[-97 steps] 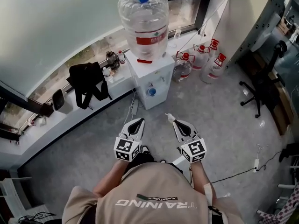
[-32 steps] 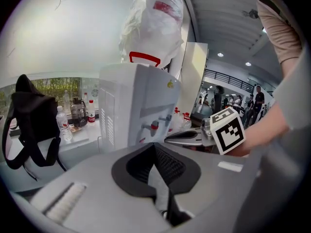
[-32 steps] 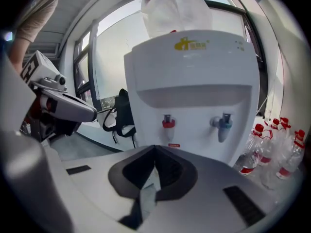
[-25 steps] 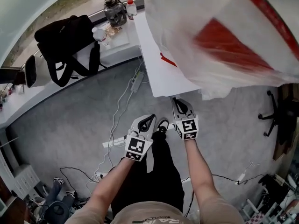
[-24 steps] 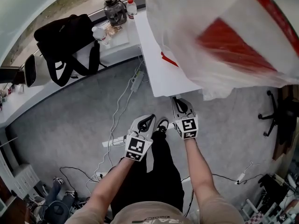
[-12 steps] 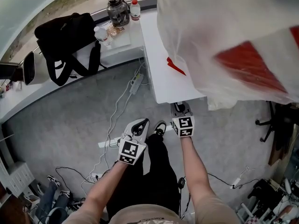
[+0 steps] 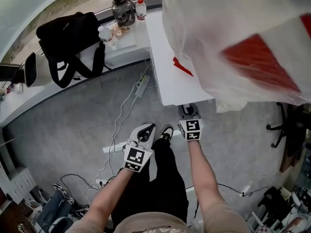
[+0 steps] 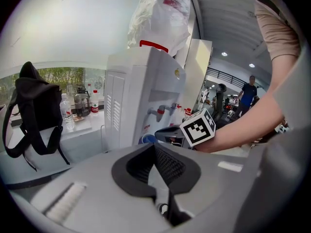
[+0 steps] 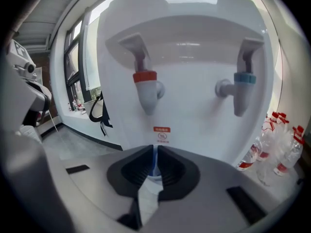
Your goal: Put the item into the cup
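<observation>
The person stands facing the front of a white water dispenser (image 7: 171, 76), which carries a large clear water bottle (image 7: 233, 42) with a red label on top.

The right gripper (image 7: 188, 108) reaches up to the dispenser's front face. Its jaws are drawn in to a narrow slit, and the thin wall of a blue cup (image 9: 155, 165) is pinched between them. The cup sits low against the dispenser's front, below the red tap (image 9: 146, 85) and left of the blue tap (image 9: 241, 89). In the left gripper view, the cup (image 8: 146, 139) shows as a blue rim at the tip of the right gripper (image 8: 170, 135), close in front of the dispenser (image 8: 141, 96).

The left gripper (image 7: 146, 131) hangs farther back from the dispenser, to the left of its front corner. Its jaws are pressed together with nothing between them.

To the left of the dispenser, a black backpack (image 7: 68, 38) rests on the white window ledge (image 7: 29, 106). Just beside the dispenser's left side stand a dark jar (image 7: 123, 11) and a red-capped bottle (image 7: 141, 8). To the right of the dispenser, several spare water bottles (image 9: 279, 147) stand on the floor.
</observation>
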The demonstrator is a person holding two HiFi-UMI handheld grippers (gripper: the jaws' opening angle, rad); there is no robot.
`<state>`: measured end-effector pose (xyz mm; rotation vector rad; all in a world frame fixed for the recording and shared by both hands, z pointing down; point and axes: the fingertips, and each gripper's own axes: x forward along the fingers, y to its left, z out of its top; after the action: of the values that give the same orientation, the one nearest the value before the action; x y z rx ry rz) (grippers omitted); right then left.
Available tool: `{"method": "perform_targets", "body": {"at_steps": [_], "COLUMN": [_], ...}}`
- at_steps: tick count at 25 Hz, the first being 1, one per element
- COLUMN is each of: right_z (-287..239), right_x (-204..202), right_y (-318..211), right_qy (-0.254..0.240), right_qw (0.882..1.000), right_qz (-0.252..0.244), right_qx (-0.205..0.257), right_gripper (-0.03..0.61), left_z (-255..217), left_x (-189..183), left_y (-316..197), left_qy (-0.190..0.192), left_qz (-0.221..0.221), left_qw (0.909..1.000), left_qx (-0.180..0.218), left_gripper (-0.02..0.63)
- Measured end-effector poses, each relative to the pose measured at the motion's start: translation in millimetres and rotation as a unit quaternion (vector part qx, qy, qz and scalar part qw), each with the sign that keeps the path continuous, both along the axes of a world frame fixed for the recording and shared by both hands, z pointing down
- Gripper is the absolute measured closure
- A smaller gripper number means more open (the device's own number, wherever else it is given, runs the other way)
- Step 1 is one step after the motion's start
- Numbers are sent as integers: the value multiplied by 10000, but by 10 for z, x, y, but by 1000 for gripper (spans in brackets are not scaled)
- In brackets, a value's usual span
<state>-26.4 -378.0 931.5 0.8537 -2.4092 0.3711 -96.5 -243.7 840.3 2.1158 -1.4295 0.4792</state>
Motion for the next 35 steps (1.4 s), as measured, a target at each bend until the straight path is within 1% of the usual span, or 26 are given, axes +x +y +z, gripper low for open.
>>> {"method": "perform_targets", "body": {"at_steps": [4,10,13,17,20,21,24,26,30,32,35], "right_z": [-112,-295,-532,-1150,-1673,-1839,-2314,-2616,-3181,-3426,-3741], "right_x": [33,145,205,205,188,194,209,216,292,356,419], "right_y": [73,272,455,726,930,999,1178,1243,1271,1287,1234], "right_qy": [-27,-34,-46,-249,-331,-342,-423,-504,-586,-675,-876], "right_qw": [9999,9999,9998,9996,9994,9992,9986,9974,9945,9933,9911], "right_qz": [33,118,170,106,-82,-121,-149,-219,-341,-313,-194], "right_qx": [123,22,-21,16,106,147,294,465,795,879,985], "right_gripper": [566,566,566,568,568,568,568,568,568,568,568], "left_z": [-67,-314,-518,-921,-1340,-1474,-1816,-2066,-2516,-2719,-3023], "left_x": [46,154,195,234,298,345,414,405,434,465,447], "left_y": [-1,-21,-1,116,125,132,171,150,93,80,-38], "left_qy": [43,97,121,225,560,568,440,420,559,509,414], "left_qz": [14,127,192,271,276,379,675,699,734,798,781], "left_qw": [10000,9996,9992,9986,9972,9964,9944,9935,9909,9896,9882], "left_qx": [38,235,333,403,421,494,677,793,977,1086,1252], "left_gripper": [606,606,606,606,606,606,606,606,606,606,606]}}
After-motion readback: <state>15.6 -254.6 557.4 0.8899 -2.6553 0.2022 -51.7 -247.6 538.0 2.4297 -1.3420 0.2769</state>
